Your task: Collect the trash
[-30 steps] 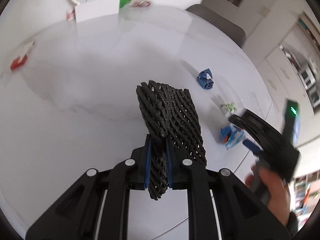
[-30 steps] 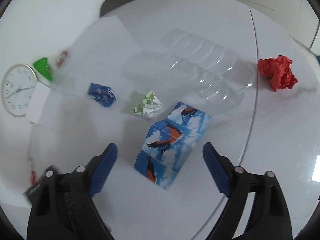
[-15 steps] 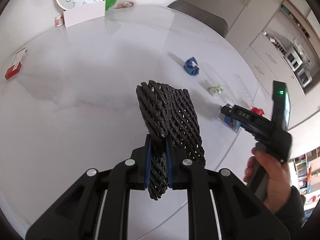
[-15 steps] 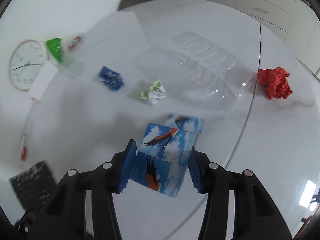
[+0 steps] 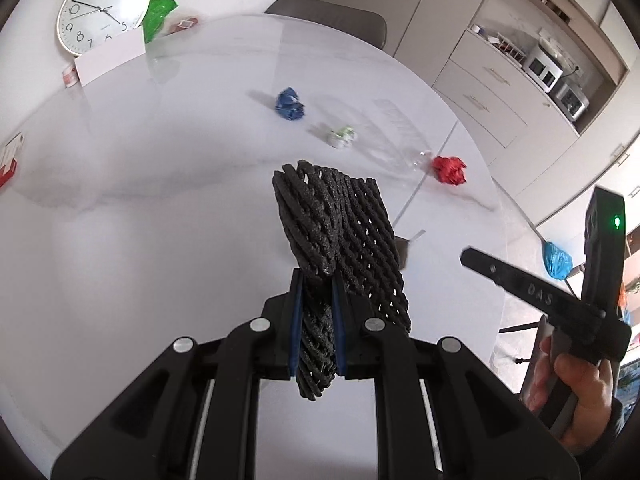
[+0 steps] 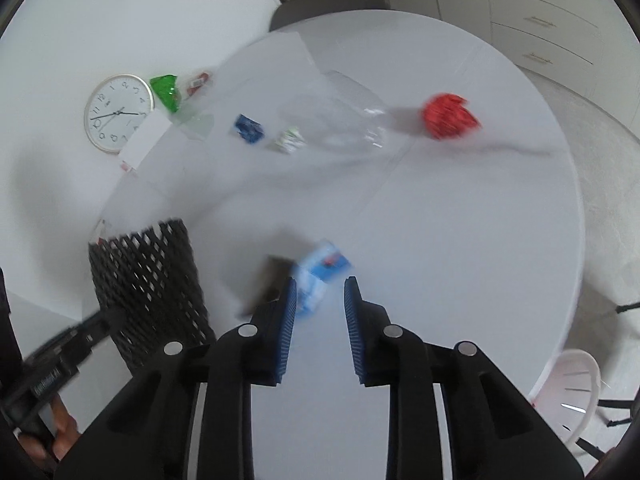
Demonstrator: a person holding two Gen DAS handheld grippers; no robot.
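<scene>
My left gripper [image 5: 316,296] is shut on a black foam net sleeve [image 5: 340,232] and holds it above the white round table [image 5: 120,240]. The sleeve also shows in the right wrist view [image 6: 148,284]. My right gripper [image 6: 320,292] holds a blue carton with bird pictures [image 6: 320,276] between its pads, lifted and blurred; its body shows in the left wrist view [image 5: 560,300]. On the table lie a red paper ball [image 5: 450,169] [image 6: 448,116], a white-green crumpled paper [image 5: 341,136] [image 6: 290,140], a blue crumpled paper [image 5: 290,105] [image 6: 248,128] and a clear plastic bottle [image 6: 340,116].
A wall clock [image 5: 100,8], a white card [image 5: 110,60], a green bag [image 5: 158,14] and a red-white packet [image 5: 8,156] stand at the table's far and left sides. A grey chair [image 5: 328,12] is behind the table. A white stool [image 6: 568,392] stands by the table's right edge.
My right gripper closed on the bird carton and lifted it back off the table. My left gripper rose with the net sleeve and turned right.
</scene>
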